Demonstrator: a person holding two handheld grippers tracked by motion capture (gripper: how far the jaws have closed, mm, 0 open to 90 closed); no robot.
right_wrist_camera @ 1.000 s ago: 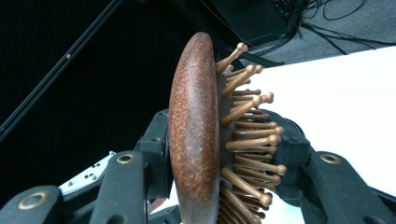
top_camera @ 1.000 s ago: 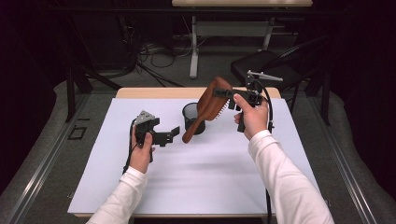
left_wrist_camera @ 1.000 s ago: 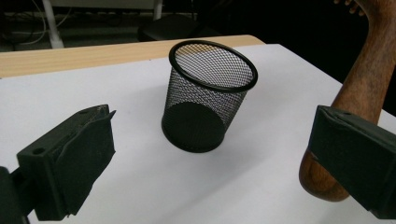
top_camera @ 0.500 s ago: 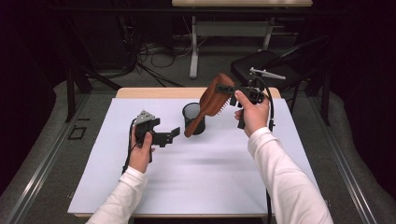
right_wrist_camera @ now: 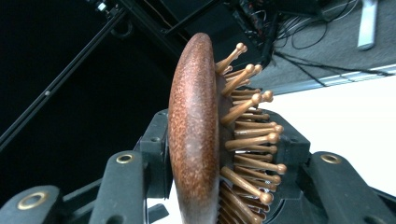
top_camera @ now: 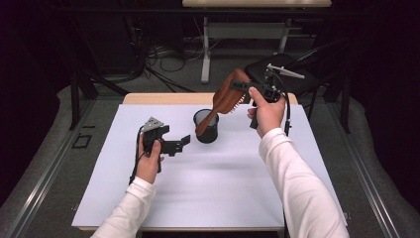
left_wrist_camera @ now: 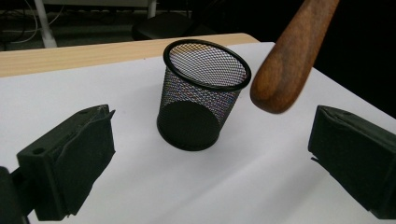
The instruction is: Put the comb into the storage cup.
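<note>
In the high view, left of centre, the left gripper (top_camera: 184, 142) is held low over the white table cover (top_camera: 99, 173) in the person's left hand (top_camera: 150, 161), its jaws pointing right toward the middle of the frame. The left gripper view shows those two black jaws spread wide at the lower left and lower right corners, with nothing between them but bare white surface; they grip nothing. Just right of that gripper, at the centre of the high view, stands the black mesh cup (top_camera: 206, 126), upright on the cover; in the left gripper view it sits at centre frame, open mouth up. Above and to the right of the cup, the wooden hairbrush (top_camera: 224, 99) slants from upper right down to lower left, its handle end close over the cup's rim in the high view; in the left gripper view the rounded handle tip hangs just right of the rim, apart from it. Further right, the right gripper (top_camera: 241, 86) is raised in the person's right hand (top_camera: 266, 111), its jaws closed on the head of the brush. The right gripper view shows the brush head edge-on between the jaws, smooth back to the left, pins to the right.
</note>
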